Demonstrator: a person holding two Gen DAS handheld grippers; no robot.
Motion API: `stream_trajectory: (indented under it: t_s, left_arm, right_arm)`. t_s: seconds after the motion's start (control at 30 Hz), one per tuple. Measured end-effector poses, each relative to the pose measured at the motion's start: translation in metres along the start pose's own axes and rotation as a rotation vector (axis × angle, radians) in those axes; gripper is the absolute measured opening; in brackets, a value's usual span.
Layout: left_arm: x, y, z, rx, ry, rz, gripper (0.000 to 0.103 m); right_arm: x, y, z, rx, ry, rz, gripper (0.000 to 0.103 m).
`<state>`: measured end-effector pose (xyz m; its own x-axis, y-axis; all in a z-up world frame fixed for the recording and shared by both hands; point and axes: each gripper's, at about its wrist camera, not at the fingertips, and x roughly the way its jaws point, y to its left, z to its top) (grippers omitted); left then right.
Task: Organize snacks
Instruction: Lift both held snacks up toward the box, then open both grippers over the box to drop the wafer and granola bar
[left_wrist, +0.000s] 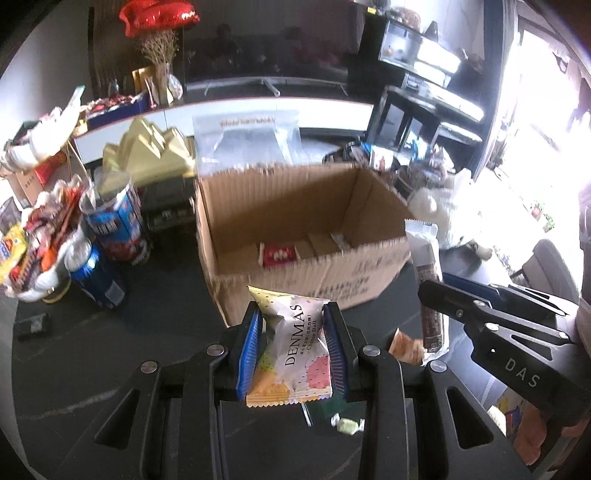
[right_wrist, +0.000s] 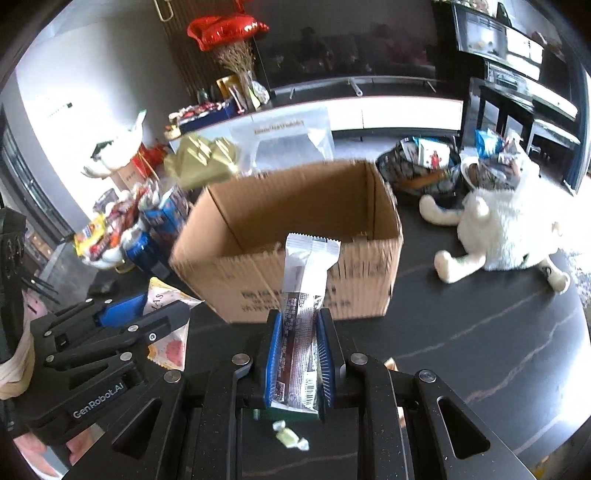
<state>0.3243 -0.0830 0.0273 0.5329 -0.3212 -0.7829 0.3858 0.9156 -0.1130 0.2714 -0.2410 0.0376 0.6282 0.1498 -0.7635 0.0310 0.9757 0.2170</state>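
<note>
My left gripper (left_wrist: 293, 317) is shut on a pastel Denmas cheese-ball packet (left_wrist: 291, 350), held above the dark table in front of the open cardboard box (left_wrist: 332, 266). A red snack pack (left_wrist: 279, 254) lies on the box floor. My right gripper (right_wrist: 298, 325) is shut on a long silver-and-brown snack bar (right_wrist: 304, 295), which points up toward the box (right_wrist: 332, 280). In the left wrist view the right gripper (left_wrist: 428, 291) shows at the right with the bar (left_wrist: 428, 273). The left gripper (right_wrist: 147, 310) with its packet (right_wrist: 170, 347) shows at the left of the right wrist view.
Blue cans (left_wrist: 98, 273) and a heap of snacks (left_wrist: 40, 236) stand left of the box. A white plush toy (right_wrist: 509, 225) lies on the right. A green wrapped candy (right_wrist: 290, 437) and an orange packet (left_wrist: 406, 347) lie on the table (right_wrist: 480, 350) below the grippers. A basket of snacks (right_wrist: 424, 166) sits behind.
</note>
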Motion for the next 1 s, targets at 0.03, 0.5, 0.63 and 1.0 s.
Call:
stream_trajectory:
  t_s: [0.03,0.5,0.63,1.0]
  left_arm:
    - [-0.002,0.001,0.004,0.000,-0.006,0.000,0.034]
    - [0.005,0.007,0.066,0.000,-0.045,0.004,0.034]
    - [0.021,0.010,0.078,-0.001,-0.042,0.014,0.034]
    - [0.058,0.018,0.092,-0.010,-0.032,0.068,0.050]
  right_arm:
    - [-0.001,0.000,0.004,-0.001,-0.004,0.003,0.021]
    - [0.004,0.003,0.070,-0.041,-0.052,-0.020,0.021]
    - [0.014,0.000,0.086,-0.046,-0.064,-0.020,0.021]
    - [0.056,-0.009,0.101,-0.063,-0.042,-0.052,0.022]
